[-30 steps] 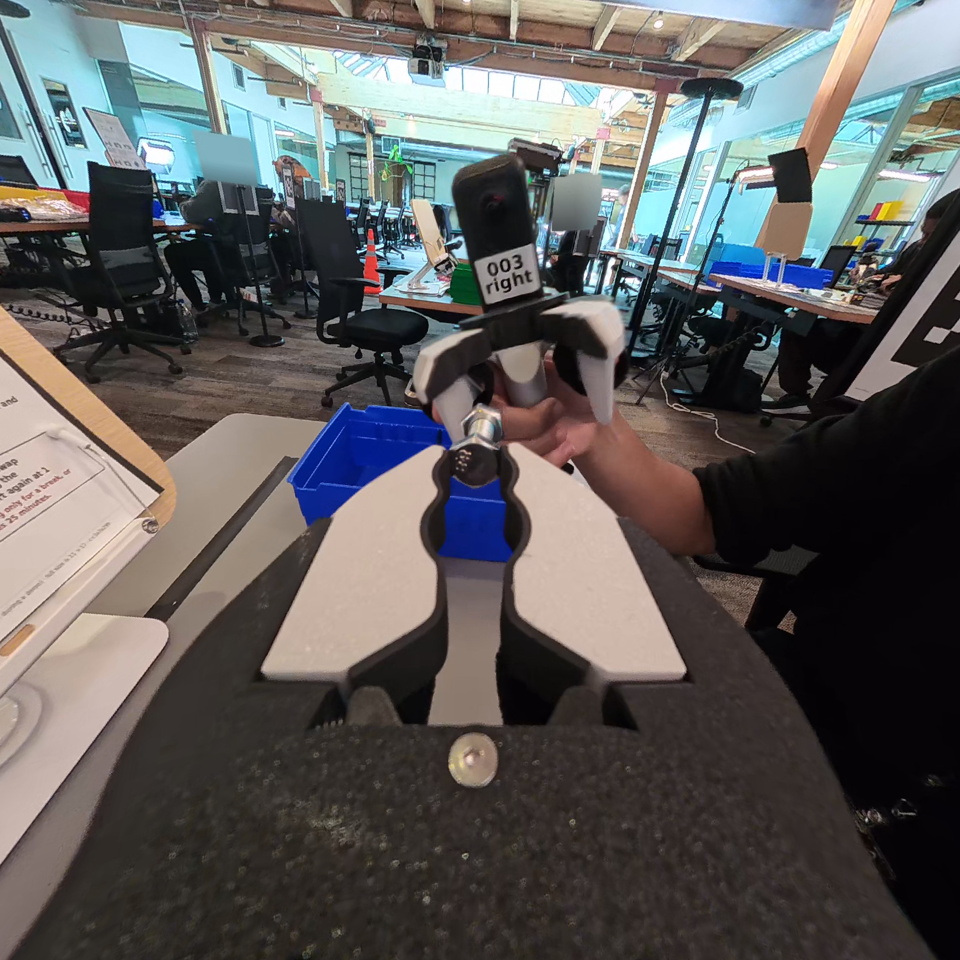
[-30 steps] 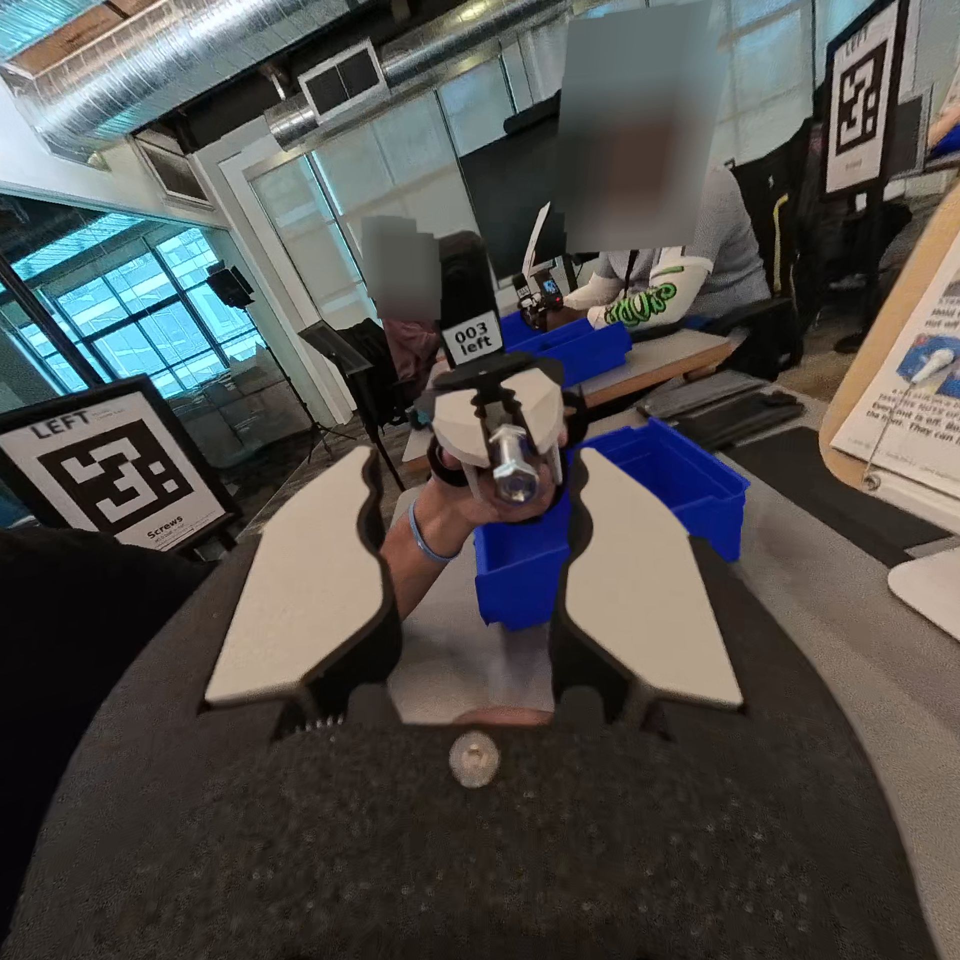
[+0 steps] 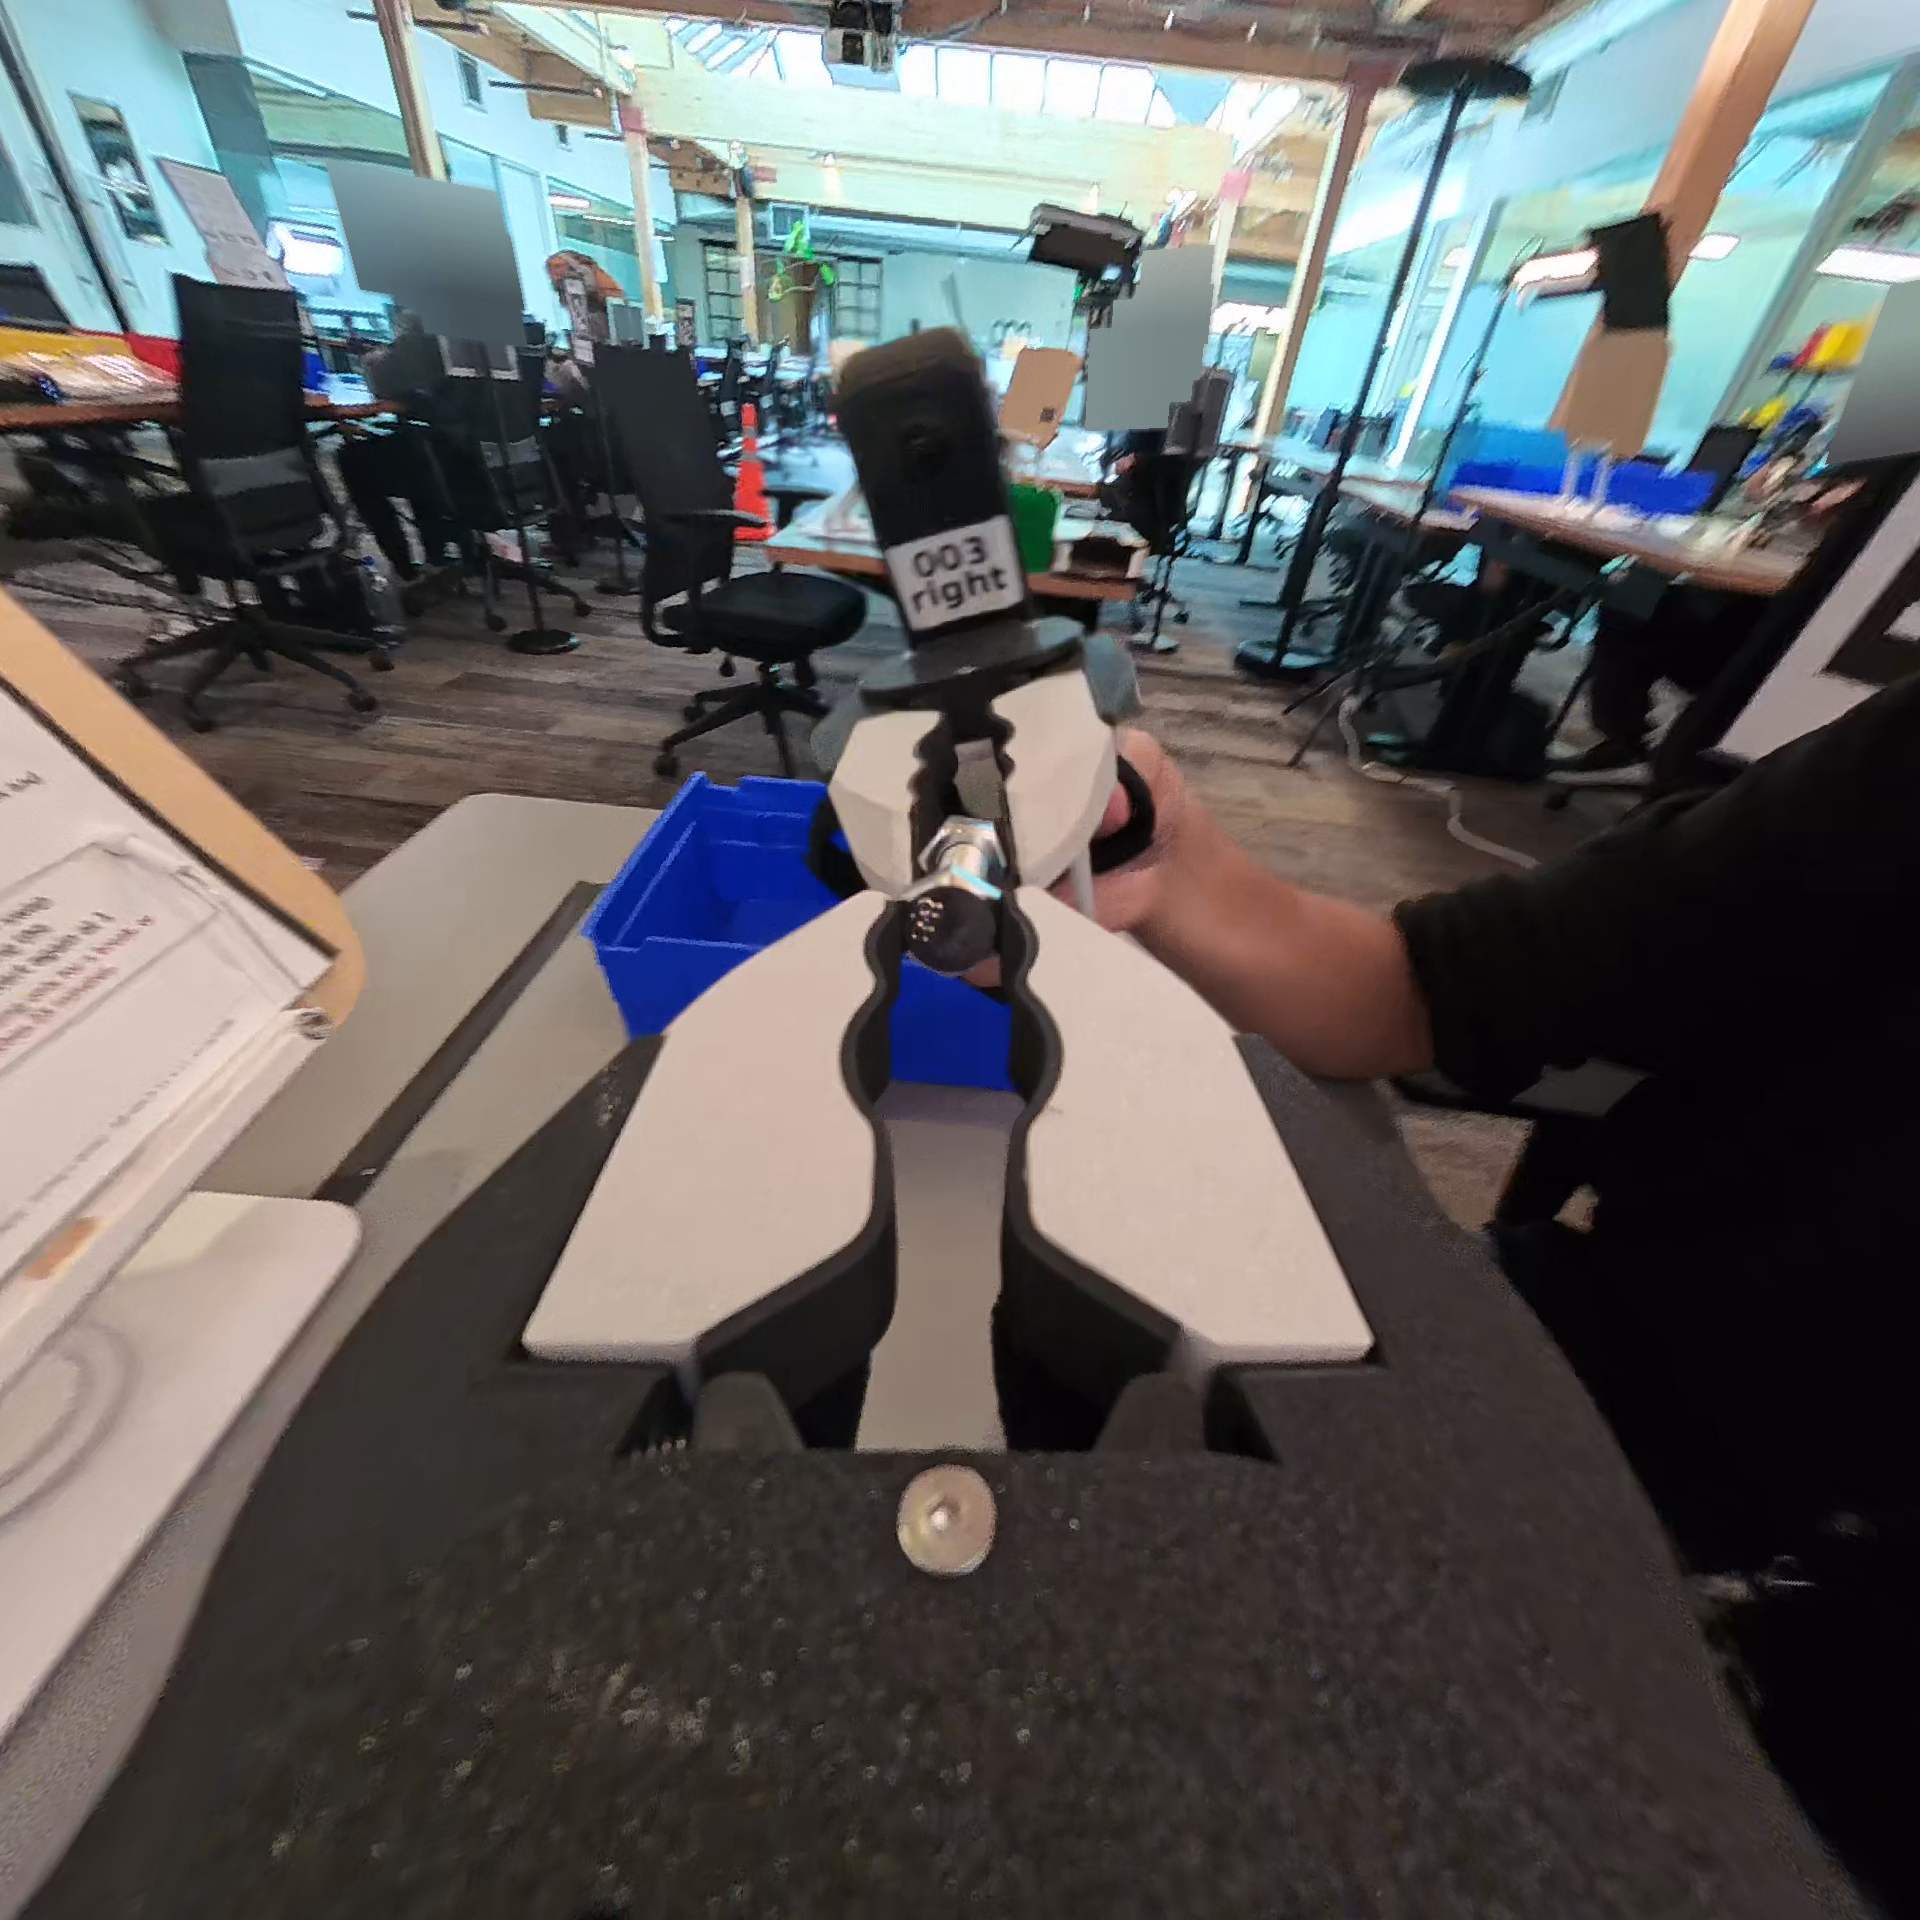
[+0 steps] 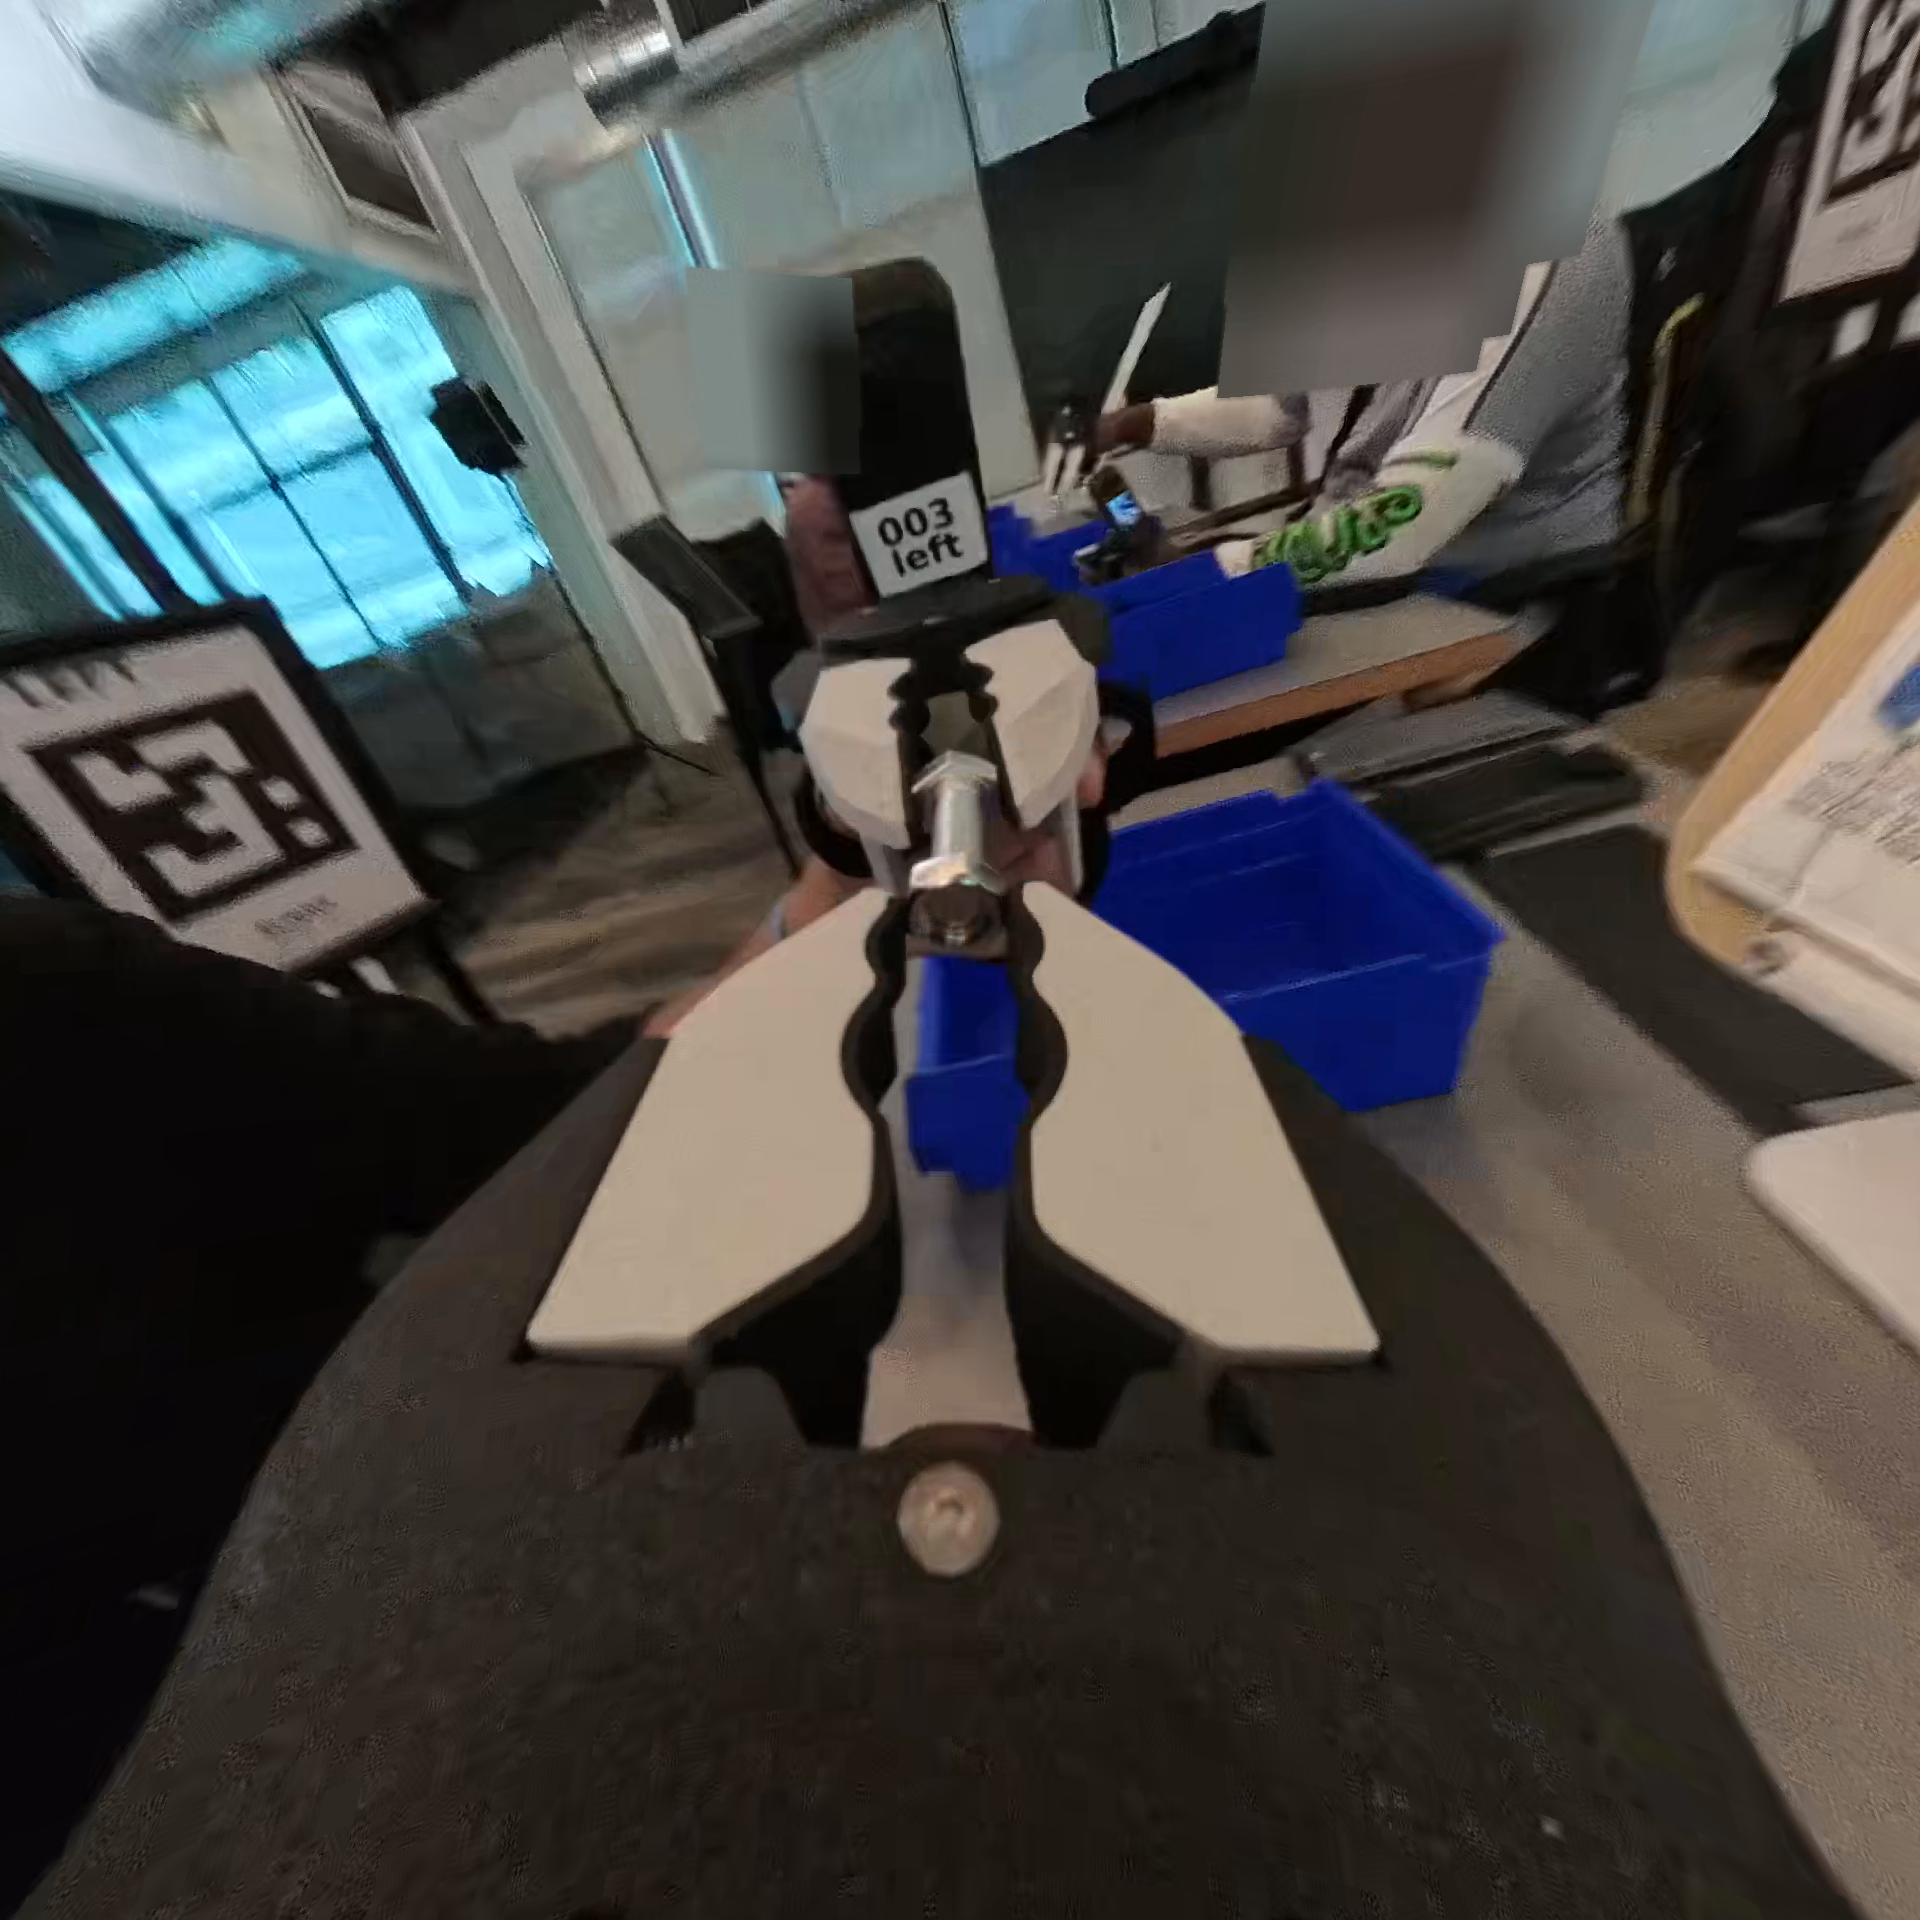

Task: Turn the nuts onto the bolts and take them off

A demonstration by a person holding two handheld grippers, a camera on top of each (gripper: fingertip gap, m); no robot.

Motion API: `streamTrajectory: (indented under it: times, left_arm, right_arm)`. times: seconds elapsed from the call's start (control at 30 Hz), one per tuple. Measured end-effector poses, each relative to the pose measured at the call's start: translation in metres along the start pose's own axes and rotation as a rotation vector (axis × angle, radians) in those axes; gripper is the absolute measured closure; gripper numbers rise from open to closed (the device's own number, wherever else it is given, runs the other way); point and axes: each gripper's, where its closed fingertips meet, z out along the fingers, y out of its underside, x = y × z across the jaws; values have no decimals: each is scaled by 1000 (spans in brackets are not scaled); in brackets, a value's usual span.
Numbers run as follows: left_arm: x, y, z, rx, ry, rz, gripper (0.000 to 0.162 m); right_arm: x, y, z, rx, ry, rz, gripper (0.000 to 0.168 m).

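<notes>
- The bolt (image 4: 961,826) hangs in the air between the two grippers, well above the grey table (image 4: 1621,1351), its silver shank running from one gripper to the other.
- Its hex head (image 3: 940,920) sits pinched between the tips of the left gripper (image 3: 943,925), whose tongs are drawn together and clamped on that head.
- A nut (image 4: 954,873) sits on the shank's near end in the right wrist view, just at the tips of the right gripper (image 4: 951,925).
- The right gripper's tongs are close together around that nut end; they look clamped on it, though blur hides the exact contact.
- In the left wrist view the right gripper faces the camera, held by a hand (image 3: 1153,862) coming from a black sleeve (image 3: 1662,997).
- A blue bin (image 3: 748,925) stands on the table below and behind the bolt; its inside is too little seen to tell any contents.
- A board with papers (image 3: 125,935) stands at the table's edge beside the bin.
</notes>
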Motion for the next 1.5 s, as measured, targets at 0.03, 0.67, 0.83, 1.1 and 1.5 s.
streamTrajectory:
  times: [0.03, 0.67, 0.83, 1.1, 1.5]
  left_arm:
    - [2, -2, -1, 17, 28, -34, 146]
    - [-3, 11, 6, 22, 217, -493, 145]
    - [0, 5, 6, 43, 209, -444, 146]
    - [-9, -12, -15, 106, 79, -265, 145]
    - [-11, -15, -22, 45, -100, 52, 145]
  right_arm:
    - [0, 0, 1, -23, 59, -145, 150]
    - [13, -1, -6, -480, 865, -2052, 149]
    - [-3, -4, -6, -217, 814, -1877, 139]
    - [9, 6, 4, -73, 511, -895, 108]
    - [13, 39, 33, 59, -205, 661, 82]
